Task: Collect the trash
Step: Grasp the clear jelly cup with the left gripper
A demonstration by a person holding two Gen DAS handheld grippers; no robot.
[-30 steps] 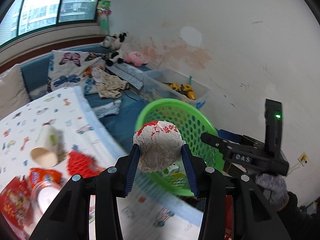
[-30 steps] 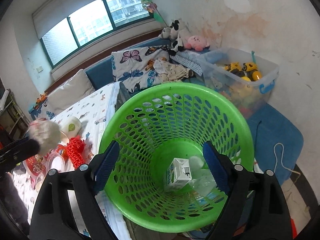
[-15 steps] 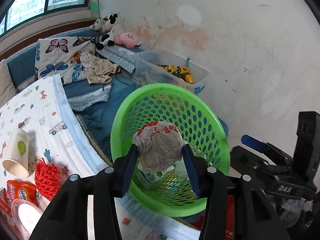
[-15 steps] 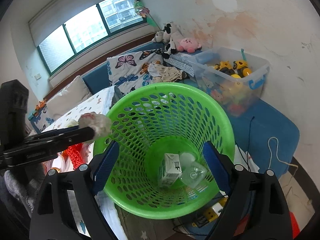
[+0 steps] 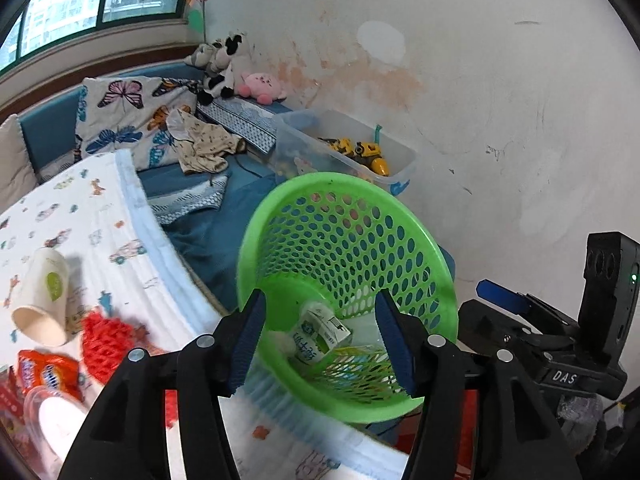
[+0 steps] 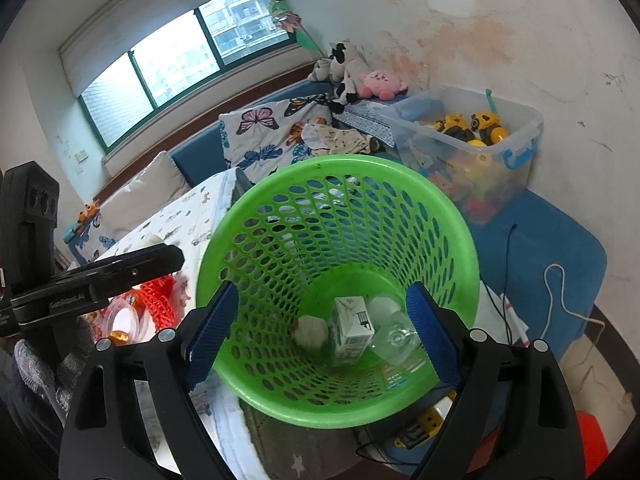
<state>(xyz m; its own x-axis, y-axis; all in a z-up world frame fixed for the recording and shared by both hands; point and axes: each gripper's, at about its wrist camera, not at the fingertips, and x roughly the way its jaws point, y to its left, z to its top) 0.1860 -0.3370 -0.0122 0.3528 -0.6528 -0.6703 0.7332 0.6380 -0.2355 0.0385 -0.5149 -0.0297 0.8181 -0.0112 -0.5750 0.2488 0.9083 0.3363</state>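
My left tool (image 5: 318, 338) is opening, empty, the paper wad (image 6: 310, 330) lying in the green basket (image 6: 280, 396) that my right tool (image 6: 322, 332) straddles wide apart, so tilting further could spill it.

Green basket (image 6: 460, 240) with carton (image 6: 352, 330), crumpled wad (image 6: 310, 330), clear bottle (image 6: 394, 338) inside.
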